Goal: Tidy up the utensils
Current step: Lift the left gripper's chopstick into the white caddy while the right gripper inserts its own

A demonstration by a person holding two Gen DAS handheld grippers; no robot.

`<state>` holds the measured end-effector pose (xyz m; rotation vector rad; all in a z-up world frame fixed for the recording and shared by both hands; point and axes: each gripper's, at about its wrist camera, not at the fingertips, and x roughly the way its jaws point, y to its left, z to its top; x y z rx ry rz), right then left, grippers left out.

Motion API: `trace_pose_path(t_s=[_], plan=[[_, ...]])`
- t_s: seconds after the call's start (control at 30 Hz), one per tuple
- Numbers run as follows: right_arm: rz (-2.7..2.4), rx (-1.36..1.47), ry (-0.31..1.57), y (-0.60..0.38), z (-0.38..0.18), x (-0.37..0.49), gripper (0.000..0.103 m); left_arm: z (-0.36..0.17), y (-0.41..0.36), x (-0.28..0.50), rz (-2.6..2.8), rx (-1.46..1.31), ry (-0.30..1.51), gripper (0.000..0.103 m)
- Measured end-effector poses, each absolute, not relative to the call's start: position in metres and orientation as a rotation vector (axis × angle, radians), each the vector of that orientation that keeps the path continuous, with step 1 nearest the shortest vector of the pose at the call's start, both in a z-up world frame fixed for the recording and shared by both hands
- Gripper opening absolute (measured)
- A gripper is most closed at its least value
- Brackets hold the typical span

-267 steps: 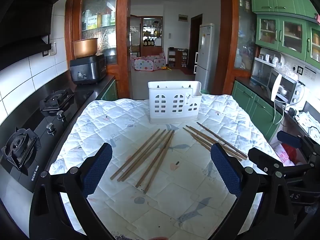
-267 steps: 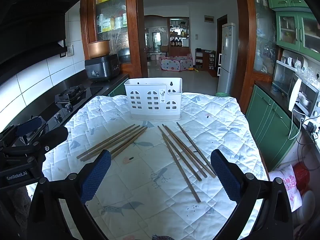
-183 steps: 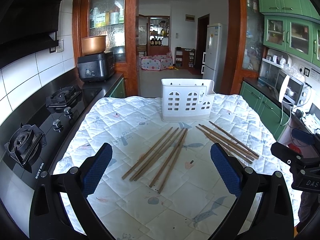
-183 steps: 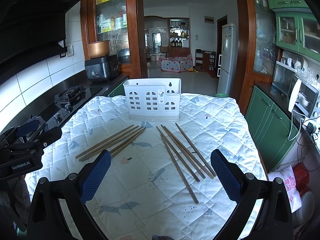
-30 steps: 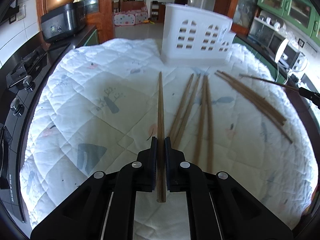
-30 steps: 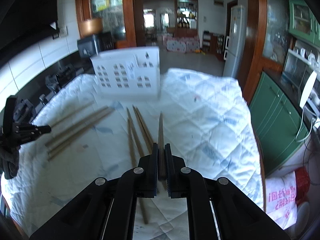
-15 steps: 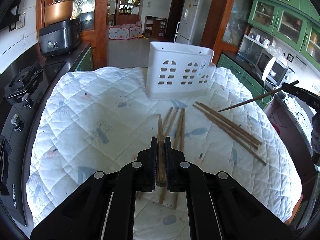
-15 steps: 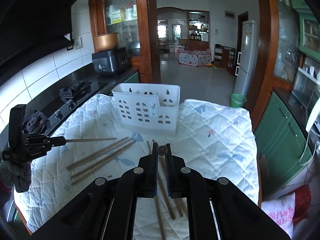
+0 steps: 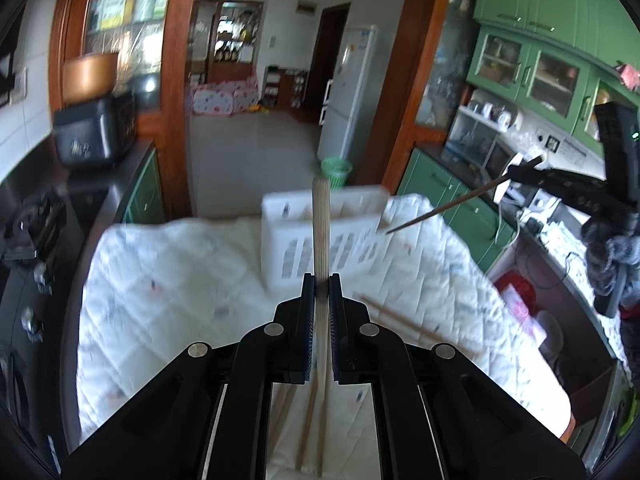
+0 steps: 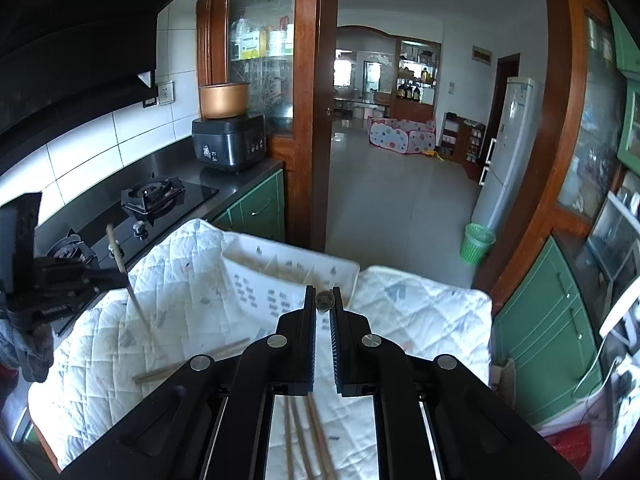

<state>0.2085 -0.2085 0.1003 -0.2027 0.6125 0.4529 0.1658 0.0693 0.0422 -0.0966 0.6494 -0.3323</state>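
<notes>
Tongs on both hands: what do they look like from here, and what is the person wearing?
Both left tongs and right tongs are black plastic linkages with silver rivets and ribbed blue pads. White lettering marks the right one's side. Grey knitted gloves cover the hands; a red cuff shows below.

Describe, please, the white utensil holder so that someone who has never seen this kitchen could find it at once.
Start at the table under the white quilted cloth in the middle of the green-cabinet kitchen. At its far end, toward the doorway, stands the white plastic utensil holder. It is the only upright container on the cloth, box-shaped with small window-like cutouts in its front, while the chopsticks near it lie flat.
</notes>
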Motion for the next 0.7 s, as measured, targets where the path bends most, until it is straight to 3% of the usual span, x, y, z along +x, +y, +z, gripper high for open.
trace_pose_path(t_s=[0.4, 0.7], plan=[[0.443, -0.178, 0.69, -0.196, 0.107, 0.264, 0.007, 0.143, 0.04, 0.221, -0.292, -0.048, 0.389, 0.005], [0.453, -0.169, 0.741, -0.186, 0.081, 0.284, 0.007, 0.111, 0.037, 0.28, -0.207, -0.08, 0.399, 0.006]])
